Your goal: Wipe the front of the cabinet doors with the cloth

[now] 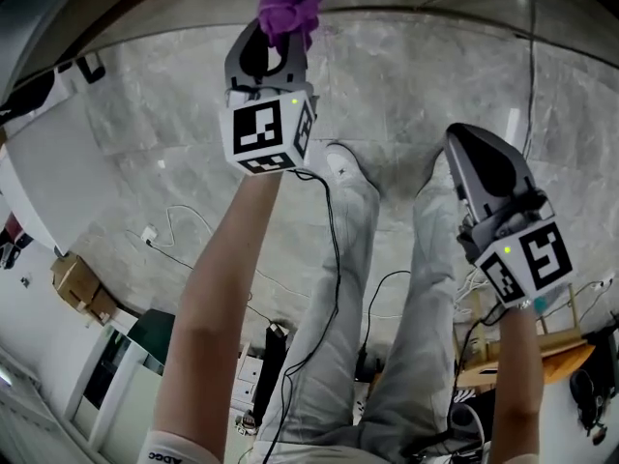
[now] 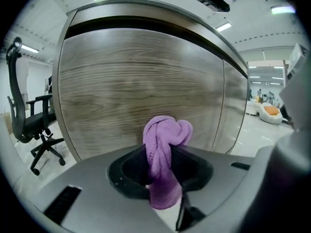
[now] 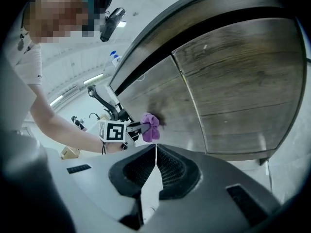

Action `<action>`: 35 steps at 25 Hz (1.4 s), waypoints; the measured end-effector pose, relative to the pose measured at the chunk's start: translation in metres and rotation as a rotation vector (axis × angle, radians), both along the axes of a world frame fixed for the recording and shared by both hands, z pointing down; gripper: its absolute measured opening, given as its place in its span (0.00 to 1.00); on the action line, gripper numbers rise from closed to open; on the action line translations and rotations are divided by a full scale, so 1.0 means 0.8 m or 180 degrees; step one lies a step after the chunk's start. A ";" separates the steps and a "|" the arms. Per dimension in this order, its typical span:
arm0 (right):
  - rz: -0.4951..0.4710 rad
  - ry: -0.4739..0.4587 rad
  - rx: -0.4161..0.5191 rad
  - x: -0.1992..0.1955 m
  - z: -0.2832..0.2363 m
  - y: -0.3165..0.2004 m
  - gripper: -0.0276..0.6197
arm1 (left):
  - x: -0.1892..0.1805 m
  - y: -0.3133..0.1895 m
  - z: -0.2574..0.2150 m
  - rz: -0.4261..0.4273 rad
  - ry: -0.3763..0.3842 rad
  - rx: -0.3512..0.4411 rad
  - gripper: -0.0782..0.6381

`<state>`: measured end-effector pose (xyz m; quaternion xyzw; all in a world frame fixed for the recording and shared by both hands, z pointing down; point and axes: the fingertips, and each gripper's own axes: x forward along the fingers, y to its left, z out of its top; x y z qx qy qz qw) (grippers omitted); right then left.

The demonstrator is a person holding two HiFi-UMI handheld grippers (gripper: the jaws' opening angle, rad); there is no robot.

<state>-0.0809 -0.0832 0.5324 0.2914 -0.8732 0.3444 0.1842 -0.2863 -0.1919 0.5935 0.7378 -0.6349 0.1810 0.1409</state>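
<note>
Pinching a bunched purple terry cloth [image 2: 166,132] between its fingers, my left gripper [image 2: 163,155] is raised toward the grey-brown wood-grain cabinet doors [image 2: 146,79], and I read this as the wiping stroke itself or the moment just ahead of contact. The cloth's long axis runs along the fingers: its knotted head sticks out past the tips and points straight at the door face, while the tail trails back between the fingers, away from the door. Held that way, I judge the soft wad meets the wood first and the hard fingertips stay off it. From the right gripper view the cloth [image 3: 150,125] sits at the door on the far side of the vertical seam between the two doors, roughly mid-height, with a dark patch on the wood right beside it; I cannot tell whether it actually touches. My right gripper [image 3: 155,152] has its fingers pressed together on nothing and hangs back from the doors, well apart from the cloth, which I take as parking it clear of the wiping path.
</note>
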 end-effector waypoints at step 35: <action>-0.0374 0.0053 -0.0191 0.134 0.029 0.019 0.09 | 0.168 0.006 0.076 -0.0196 0.0089 -0.0325 0.27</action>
